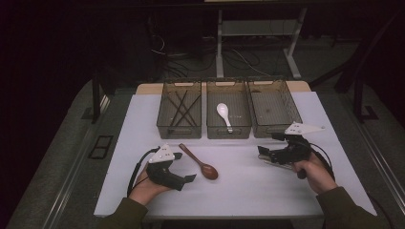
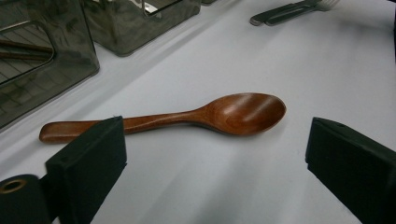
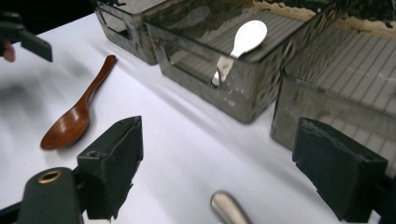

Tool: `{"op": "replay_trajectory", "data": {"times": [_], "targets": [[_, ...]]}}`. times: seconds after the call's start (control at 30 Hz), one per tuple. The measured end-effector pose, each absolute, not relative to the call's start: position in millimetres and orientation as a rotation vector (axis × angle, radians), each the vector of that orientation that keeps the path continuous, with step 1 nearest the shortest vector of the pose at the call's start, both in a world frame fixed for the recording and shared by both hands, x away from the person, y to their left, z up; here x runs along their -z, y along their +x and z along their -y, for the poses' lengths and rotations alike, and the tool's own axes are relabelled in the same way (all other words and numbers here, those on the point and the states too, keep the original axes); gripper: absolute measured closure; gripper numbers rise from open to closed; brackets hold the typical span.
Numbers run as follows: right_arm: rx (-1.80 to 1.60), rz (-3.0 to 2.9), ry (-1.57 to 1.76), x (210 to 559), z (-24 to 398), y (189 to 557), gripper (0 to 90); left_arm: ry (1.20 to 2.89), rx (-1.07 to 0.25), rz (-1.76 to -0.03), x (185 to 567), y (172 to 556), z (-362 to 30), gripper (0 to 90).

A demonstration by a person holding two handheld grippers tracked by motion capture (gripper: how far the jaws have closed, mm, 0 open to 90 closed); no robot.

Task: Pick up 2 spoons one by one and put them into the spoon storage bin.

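Note:
A brown wooden spoon (image 1: 200, 163) lies on the white table, bowl toward the front right. My left gripper (image 1: 185, 167) sits just left of it, open, with the spoon (image 2: 187, 116) lying ahead of its jaws and untouched. My right gripper (image 1: 264, 156) is low over the table at the right, open. The rounded end of a metal handle (image 3: 228, 208) lies on the table between and below its jaws, with neither pad on it. From the left gripper view that metal cutlery (image 2: 289, 11) shows fork tines. The wooden spoon (image 3: 77, 116) is off to the left in the right gripper view.
Three smoky clear bins stand in a row behind. The left bin (image 1: 165, 107) holds dark chopsticks, the middle bin (image 1: 212, 129) a white ceramic spoon (image 1: 224, 114), and the right bin (image 1: 291, 107) looks bare. The table's front edge runs close to both hands.

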State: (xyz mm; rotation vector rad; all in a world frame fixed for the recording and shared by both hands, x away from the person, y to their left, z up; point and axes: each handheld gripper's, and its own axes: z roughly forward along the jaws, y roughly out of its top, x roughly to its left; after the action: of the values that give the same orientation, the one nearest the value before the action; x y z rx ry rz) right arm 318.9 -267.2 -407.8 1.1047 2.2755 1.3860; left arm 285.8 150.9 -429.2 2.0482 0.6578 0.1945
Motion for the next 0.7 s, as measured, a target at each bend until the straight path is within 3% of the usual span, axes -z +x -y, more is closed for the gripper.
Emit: {"op": "replay_trajectory", "data": {"times": [0.27, 0.37, 0.7], "targets": [[-1.413, -2.252, 1.104, 416, 280, 297, 15.8, 2.068, -0.194, -0.636, 420, 295, -144, 17.4], [-1.416, -2.246, 1.111, 423, 285, 289, 15.8, 2.071, -0.174, -0.637, 416, 303, -139, 25.4], [-1.407, -2.243, 1.141, 434, 300, 268, 15.8, 2.157, -0.196, -0.662, 418, 334, -118, 72.4]]}}
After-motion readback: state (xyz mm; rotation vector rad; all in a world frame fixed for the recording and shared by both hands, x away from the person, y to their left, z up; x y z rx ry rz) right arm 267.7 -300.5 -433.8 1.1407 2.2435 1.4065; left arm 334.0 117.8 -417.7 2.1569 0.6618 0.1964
